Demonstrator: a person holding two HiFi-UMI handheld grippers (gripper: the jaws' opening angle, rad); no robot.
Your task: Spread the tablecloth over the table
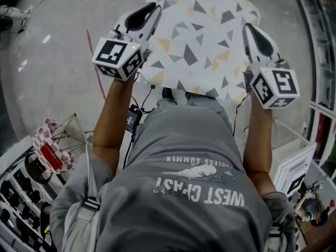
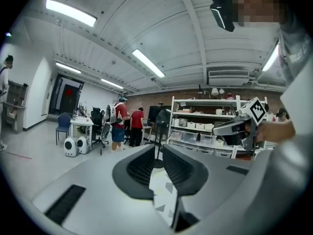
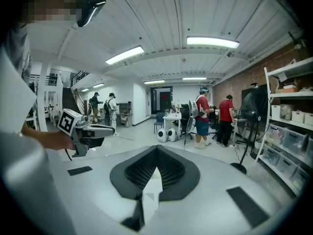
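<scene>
White triangle-print fabric tablecloth (image 1: 202,41) hangs stretched left-right between left gripper (image 1: 152,9) and right gripper (image 1: 248,29), both clamped on its near edge.

Matt patterned cloth tablecloth (image 1: 202,41), left gripper (image 2: 157,153) of smooth grey plastic, ribbed black fingers (image 2: 140,170), glossy polished floor (image 1: 58,72)

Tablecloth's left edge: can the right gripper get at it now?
Probably not: the right gripper is shut on the right edge of the tablecloth, the cloth's full width away, and the left gripper grips that edge.
</scene>
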